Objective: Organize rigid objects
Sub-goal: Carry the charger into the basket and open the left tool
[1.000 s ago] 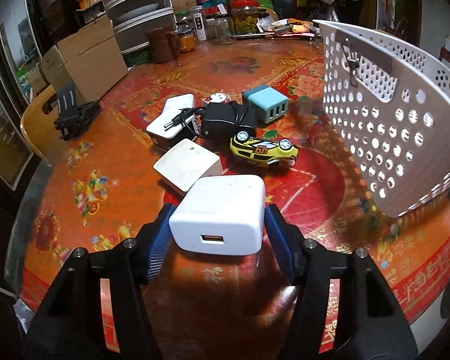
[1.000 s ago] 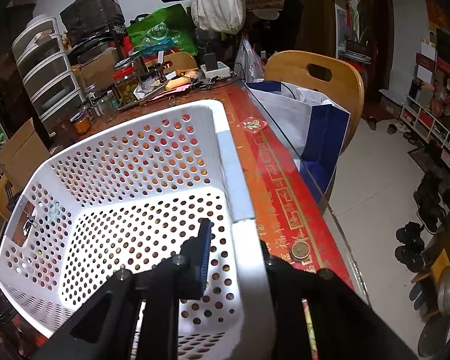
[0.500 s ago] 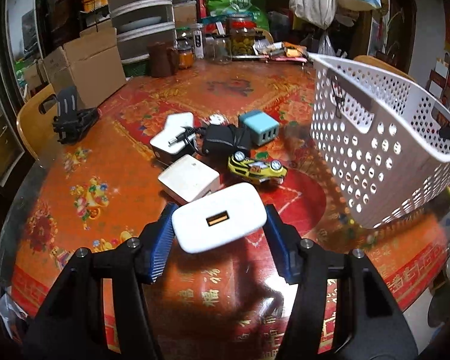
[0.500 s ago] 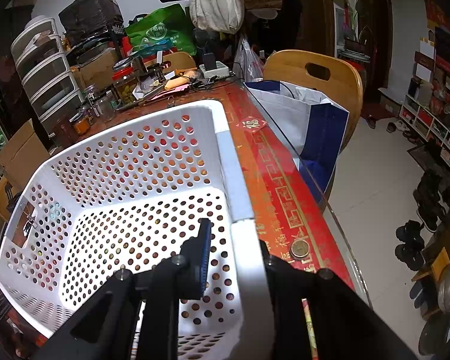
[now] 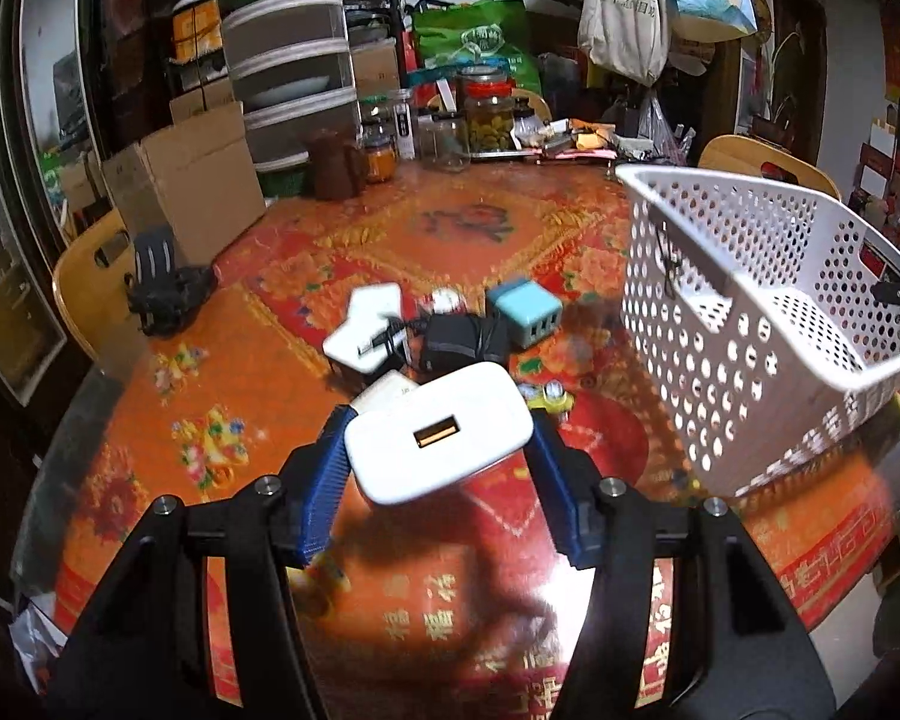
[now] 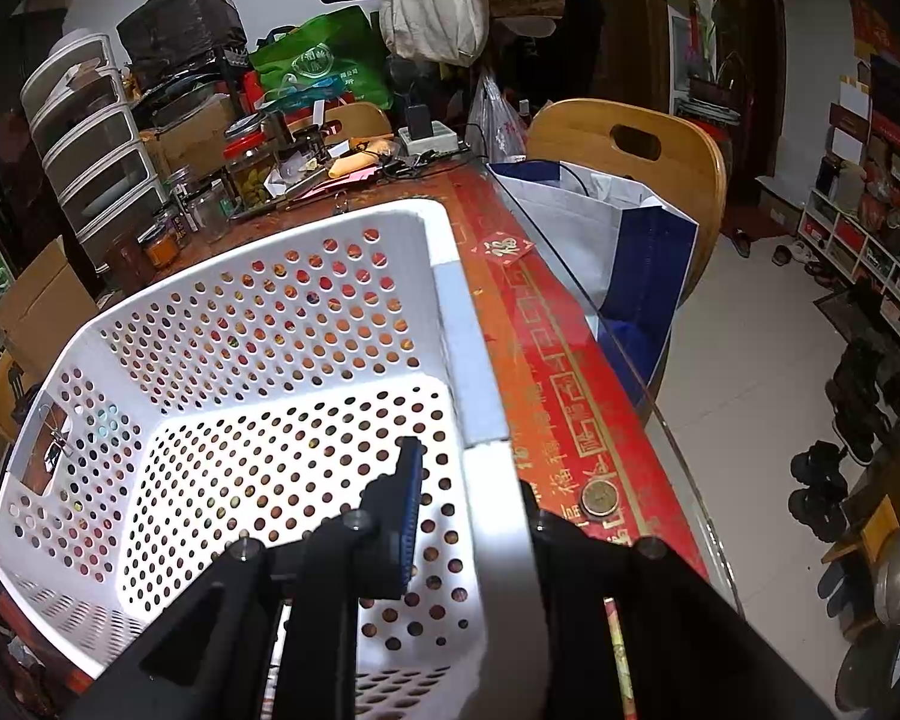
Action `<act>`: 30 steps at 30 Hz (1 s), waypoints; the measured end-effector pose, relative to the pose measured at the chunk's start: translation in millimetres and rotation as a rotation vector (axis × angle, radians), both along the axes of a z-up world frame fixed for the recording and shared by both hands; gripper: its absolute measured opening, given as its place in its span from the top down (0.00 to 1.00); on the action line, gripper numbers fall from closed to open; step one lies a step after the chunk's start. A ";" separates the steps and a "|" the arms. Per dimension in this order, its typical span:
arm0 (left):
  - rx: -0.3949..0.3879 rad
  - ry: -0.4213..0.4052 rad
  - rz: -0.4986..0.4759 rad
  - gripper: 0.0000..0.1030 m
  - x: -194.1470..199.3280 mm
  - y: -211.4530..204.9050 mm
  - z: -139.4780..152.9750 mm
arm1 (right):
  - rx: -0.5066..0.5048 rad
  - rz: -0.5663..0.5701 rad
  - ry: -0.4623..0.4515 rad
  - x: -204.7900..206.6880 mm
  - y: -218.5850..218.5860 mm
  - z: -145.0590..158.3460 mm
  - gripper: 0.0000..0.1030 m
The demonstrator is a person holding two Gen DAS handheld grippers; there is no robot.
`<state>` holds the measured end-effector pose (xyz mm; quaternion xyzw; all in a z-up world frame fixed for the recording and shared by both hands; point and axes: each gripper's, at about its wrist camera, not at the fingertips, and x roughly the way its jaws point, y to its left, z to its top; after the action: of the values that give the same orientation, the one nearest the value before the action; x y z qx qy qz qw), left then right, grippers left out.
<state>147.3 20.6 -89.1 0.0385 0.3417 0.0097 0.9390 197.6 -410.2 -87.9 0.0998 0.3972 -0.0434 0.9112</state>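
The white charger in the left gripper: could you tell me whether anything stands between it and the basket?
Nothing visible blocks it. The white charger, held by the left gripper, only has to clear the near wall of the white basket, which the right gripper holds tilted.

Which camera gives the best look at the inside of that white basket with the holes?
The right wrist view: it looks down into the white perforated basket, showing its floor and walls, with nothing visible inside. The left wrist view shows the basket mostly from outside, tilted, with only part of its interior.
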 end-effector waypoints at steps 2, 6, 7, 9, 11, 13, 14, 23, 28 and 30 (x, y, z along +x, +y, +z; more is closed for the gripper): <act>0.026 -0.018 -0.003 0.47 4.5 -4.2 9.6 | 0.000 0.000 0.000 0.1 0.1 0.1 0.85; 0.070 -0.049 -0.024 0.47 15.1 -15.5 29.9 | 0.000 0.000 0.000 0.1 0.0 0.1 0.85; 0.078 -0.056 -0.031 0.47 17.4 -18.3 35.0 | 0.000 0.000 0.000 -0.1 0.1 0.0 0.85; 0.093 -0.074 -0.049 0.47 21.3 -26.1 45.7 | 0.000 0.000 0.000 0.0 0.0 0.0 0.85; 0.106 -0.090 -0.070 0.47 25.6 -35.3 55.9 | 0.001 -0.001 0.000 -0.1 0.0 0.0 0.85; 0.124 -0.105 -0.092 0.47 29.2 -46.2 64.8 | 0.001 -0.001 0.000 0.0 -0.3 0.2 0.85; 0.134 -0.112 -0.101 0.47 31.2 -51.4 68.7 | 0.000 0.000 0.000 -0.1 -0.1 0.1 0.85; 0.214 -0.122 -0.244 0.47 56.2 -124.9 89.8 | -0.009 0.002 0.003 -0.2 2.3 0.0 0.85; 0.249 -0.106 -0.319 0.48 66.3 -165.6 92.5 | -0.012 0.001 0.006 -0.9 3.0 0.2 0.85; 0.258 -0.108 -0.331 0.48 68.5 -175.6 95.0 | -0.013 0.001 0.007 -1.8 3.3 0.4 0.85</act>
<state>215.8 -155.0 5.9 0.2134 0.2759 -0.0990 0.9320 195.8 -406.9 -87.5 0.0936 0.4002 -0.0460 0.9105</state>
